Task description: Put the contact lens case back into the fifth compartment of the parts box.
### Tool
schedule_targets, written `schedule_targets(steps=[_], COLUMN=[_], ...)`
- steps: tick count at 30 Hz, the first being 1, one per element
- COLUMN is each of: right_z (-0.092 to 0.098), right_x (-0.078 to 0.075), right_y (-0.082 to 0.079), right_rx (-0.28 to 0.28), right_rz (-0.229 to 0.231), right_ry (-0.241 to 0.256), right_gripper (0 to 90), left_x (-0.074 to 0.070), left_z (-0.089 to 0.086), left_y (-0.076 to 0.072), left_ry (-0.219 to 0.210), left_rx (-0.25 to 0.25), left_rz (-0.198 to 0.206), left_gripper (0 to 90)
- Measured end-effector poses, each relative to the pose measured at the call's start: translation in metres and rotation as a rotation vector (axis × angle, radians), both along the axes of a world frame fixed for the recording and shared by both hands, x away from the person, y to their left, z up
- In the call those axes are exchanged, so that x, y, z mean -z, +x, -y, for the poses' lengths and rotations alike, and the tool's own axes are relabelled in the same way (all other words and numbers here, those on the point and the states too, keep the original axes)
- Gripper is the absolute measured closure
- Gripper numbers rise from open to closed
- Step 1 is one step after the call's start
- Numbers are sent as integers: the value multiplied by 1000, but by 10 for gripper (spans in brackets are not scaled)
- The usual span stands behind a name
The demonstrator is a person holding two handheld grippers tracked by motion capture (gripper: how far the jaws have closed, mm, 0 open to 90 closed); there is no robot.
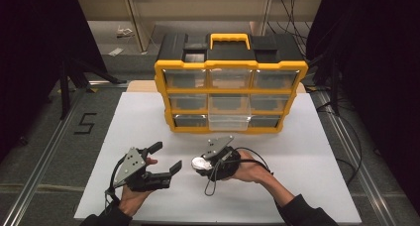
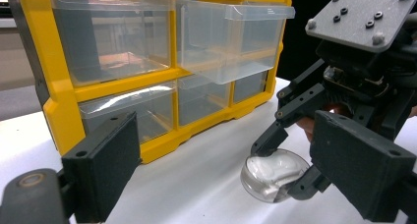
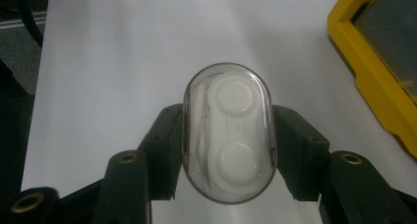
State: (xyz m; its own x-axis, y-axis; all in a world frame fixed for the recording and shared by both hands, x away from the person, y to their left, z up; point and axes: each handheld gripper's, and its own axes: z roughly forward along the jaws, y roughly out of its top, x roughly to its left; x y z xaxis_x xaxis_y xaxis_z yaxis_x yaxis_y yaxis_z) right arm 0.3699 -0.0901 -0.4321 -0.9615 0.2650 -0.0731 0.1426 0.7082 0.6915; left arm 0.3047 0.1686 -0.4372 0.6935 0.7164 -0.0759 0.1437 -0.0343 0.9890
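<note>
On the white tabletop (image 1: 307, 156) stands a yellow-and-black drawer organizer (image 1: 231, 82), its bottom middle drawer (image 1: 229, 122) pulled out. Nearer the person, the right gripper (image 1: 200, 164) clasps a small clear oval case (image 1: 200, 163) (white inside), while the left gripper (image 1: 166, 159) lies just beside it, jaws spread wide.

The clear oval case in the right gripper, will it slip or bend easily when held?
The clear oval case looks like hard plastic, so probably stiff. Its glossy, rounded sides meet the right gripper at narrow contacts, so it may slip or twist. It seems light, holding small white pieces.
</note>
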Motion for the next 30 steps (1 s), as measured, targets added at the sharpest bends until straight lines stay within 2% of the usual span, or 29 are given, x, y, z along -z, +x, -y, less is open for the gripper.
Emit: schedule_targets(steps=[30], right_z=[16], right_x=[-37], right_y=[-4], right_rx=[33], right_rz=[77], right_ry=[89], right_gripper=[494], left_x=[0], left_z=[0], left_y=[-1], left_ry=[8], left_rx=[0], left_rz=[2], left_gripper=[115])
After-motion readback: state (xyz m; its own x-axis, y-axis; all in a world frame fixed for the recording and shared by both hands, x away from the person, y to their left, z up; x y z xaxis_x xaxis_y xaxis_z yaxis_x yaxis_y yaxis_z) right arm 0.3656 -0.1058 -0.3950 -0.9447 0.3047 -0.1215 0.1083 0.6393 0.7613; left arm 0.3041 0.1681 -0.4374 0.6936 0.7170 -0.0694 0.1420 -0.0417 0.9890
